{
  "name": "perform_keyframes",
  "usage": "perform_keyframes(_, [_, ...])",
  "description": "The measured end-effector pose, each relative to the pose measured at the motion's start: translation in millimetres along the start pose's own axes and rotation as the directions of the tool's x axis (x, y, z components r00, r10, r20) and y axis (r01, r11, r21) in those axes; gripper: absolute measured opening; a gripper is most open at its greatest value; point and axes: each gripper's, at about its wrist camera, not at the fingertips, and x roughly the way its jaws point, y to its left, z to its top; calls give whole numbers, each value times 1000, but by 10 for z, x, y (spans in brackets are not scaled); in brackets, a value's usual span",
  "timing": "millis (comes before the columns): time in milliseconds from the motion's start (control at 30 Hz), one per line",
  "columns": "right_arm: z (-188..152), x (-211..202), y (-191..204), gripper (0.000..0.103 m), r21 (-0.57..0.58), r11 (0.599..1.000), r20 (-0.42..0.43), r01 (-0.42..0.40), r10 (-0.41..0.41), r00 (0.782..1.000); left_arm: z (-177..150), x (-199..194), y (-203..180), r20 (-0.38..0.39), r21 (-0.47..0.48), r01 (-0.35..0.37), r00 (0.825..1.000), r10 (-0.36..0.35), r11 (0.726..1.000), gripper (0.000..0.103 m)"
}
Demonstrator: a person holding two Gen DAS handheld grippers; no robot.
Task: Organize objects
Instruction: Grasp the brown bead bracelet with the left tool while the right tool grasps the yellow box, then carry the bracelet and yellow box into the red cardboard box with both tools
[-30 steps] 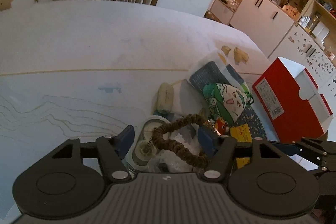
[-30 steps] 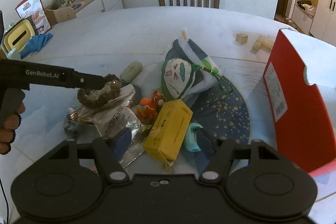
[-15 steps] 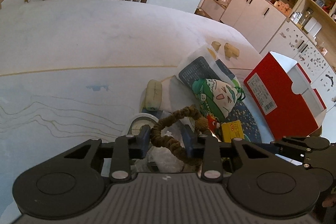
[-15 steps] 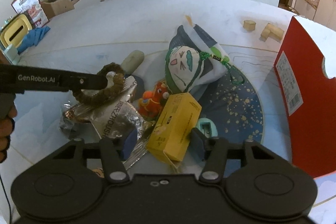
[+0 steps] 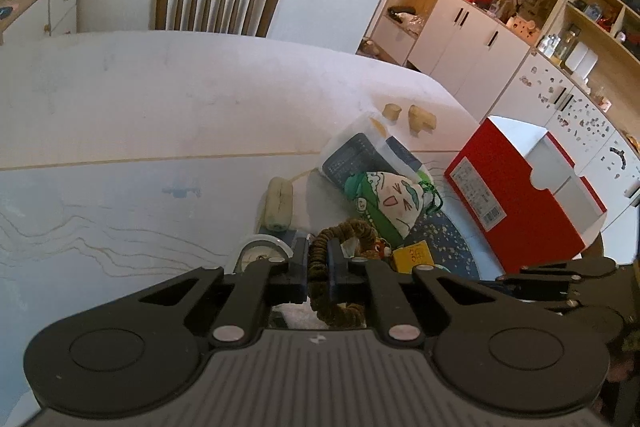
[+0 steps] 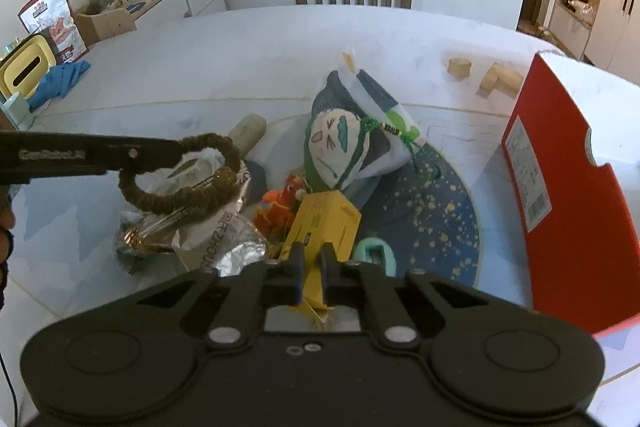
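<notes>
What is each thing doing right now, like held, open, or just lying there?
left gripper: shut on the brown scrunchie.
brown scrunchie: held up over the pile.
right gripper: shut on the yellow box.
yellow box: pinched at its near end.
red shoebox: open, standing beside the pile.
drawstring pouch: lying on the pile, tied shut.

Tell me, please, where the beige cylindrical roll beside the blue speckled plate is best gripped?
Probably across the middle of the beige cylindrical roll, from above: it lies on its side, so fingers can close on its long curved flanks. Its left flank faces bare white table; clutter crowds its near end.
</notes>
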Motion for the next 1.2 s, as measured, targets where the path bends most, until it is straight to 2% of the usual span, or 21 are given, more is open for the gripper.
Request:
perform_keyframes(133, [-33,53,-103,30,95,995,-31,-24,27,999,-39,-32,37,-4,-14,-8,1000,8,1000,9])
perform_keyframes(233, [-70,87,-106,43,111,994,-45,-15,20,999,-51,-39,66,-4,-23,-10,1000,10,1000,9])
perform_keyframes(433, [-62,188,-28,52,98,995,-61,-11,17,998,-59,-29,72,-7,-26,-6,1000,5,1000,9])
perform_keyframes(567, [-51,224,-5,50,84,996,-72,13,-7,997,-65,-18,81,-10,-29,-4,1000,3,1000,9])
perform_keyframes(633, [-63,236,-15,35,87,996,-92,24,-16,996,-70,-17,73,-12,-33,-3,1000,3,999,9])
perform_keyframes(867, [-88,-3,-75,28,118,993,-49,-1,7,999,-30,-110,-3,2,-44,21,1000,-21,999,9])
perform_keyframes(1200, [-68,-464,-236,28,157,983,13,-99,98,995,59,-338,-297,40,-38,39,999,-37,999,9])
